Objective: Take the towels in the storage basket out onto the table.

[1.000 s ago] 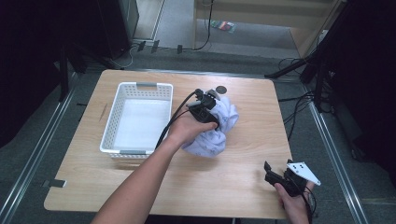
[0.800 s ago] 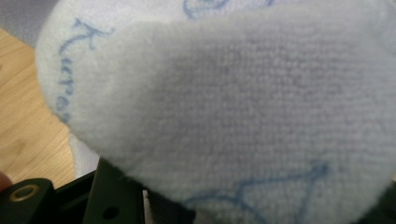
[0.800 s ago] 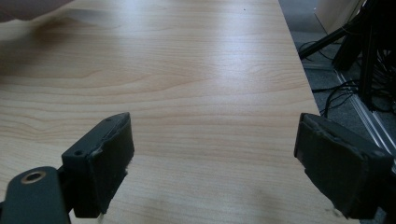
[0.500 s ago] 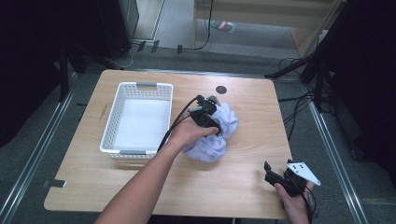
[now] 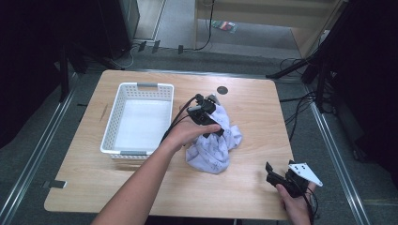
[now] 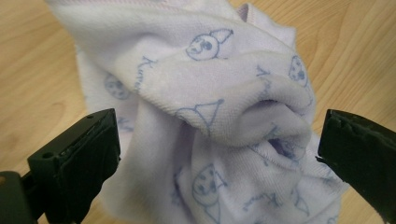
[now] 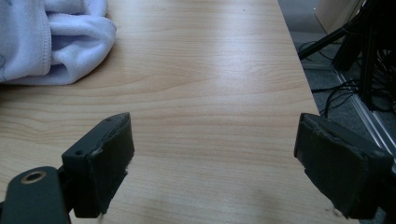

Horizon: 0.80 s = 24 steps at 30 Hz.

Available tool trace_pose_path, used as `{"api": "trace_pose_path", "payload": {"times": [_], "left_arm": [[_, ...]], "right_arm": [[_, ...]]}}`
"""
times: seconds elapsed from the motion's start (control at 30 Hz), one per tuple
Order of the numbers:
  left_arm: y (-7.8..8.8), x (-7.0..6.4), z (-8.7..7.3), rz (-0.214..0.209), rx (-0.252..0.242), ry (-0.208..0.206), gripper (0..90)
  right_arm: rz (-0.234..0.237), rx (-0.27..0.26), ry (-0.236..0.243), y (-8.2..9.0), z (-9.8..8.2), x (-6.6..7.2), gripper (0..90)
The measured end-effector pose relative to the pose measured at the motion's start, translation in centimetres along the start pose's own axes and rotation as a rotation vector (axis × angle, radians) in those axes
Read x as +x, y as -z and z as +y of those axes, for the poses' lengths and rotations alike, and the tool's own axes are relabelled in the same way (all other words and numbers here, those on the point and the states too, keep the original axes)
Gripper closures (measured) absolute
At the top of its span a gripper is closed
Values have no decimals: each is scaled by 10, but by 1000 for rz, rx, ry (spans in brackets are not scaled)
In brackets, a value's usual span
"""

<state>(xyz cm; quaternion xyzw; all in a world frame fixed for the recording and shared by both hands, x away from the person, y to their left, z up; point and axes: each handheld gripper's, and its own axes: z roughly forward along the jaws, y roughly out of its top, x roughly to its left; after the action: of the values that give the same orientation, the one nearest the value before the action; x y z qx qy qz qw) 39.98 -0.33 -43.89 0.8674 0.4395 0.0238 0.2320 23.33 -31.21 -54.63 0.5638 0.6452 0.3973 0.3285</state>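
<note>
Item: left hand-held gripper [image 5: 212, 112]. Poised over the crumpled cloth, jaws just opened to their widest; a raised fold of the fabric lies between the pads, but neither pad presses on it in the left gripper view. Nothing held.

Item: cloth [image 5: 213, 145], pale lilac with small blue printed figures, also seen at [image 6: 219, 116]. Lies bunched on the counter [image 5: 248, 187] directly under and in front of the left hand-held gripper, just beside the white basket [image 5: 123, 98], which stands off to that gripper's left in the high view.

Item: right hand-held gripper [image 5: 281, 177]. Rests low at the counter's near right corner, well apart from the cloth, jaws wide, bare wood between them [image 7: 210, 140].

Handling note, by judgement: the step looks like taking a fresh grip on the cloth. Lower the left jaws so the thick ridge sits deep between the pads, not merely a loose edge, then close fully before lifting. Lift straight up first so trailing folds clear the counter, then carry toward the basket. A shallow pinch risks the fabric slipping out.
</note>
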Motion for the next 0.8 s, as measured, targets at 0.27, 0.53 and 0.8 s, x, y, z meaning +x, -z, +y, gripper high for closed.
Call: {"api": "trace_pose_path", "payload": {"times": [0.27,0.53,0.8], "left_arm": [[25,10,0,14,-42,6,0],[49,34,-9,61,-82,47,0],[69,55,-20,96,-112,62,0]], "right_arm": [[-3,4,2,0,0,0,122],[-4,6,2,0,0,0,122],[-5,6,5,-1,0,0,123]]}}
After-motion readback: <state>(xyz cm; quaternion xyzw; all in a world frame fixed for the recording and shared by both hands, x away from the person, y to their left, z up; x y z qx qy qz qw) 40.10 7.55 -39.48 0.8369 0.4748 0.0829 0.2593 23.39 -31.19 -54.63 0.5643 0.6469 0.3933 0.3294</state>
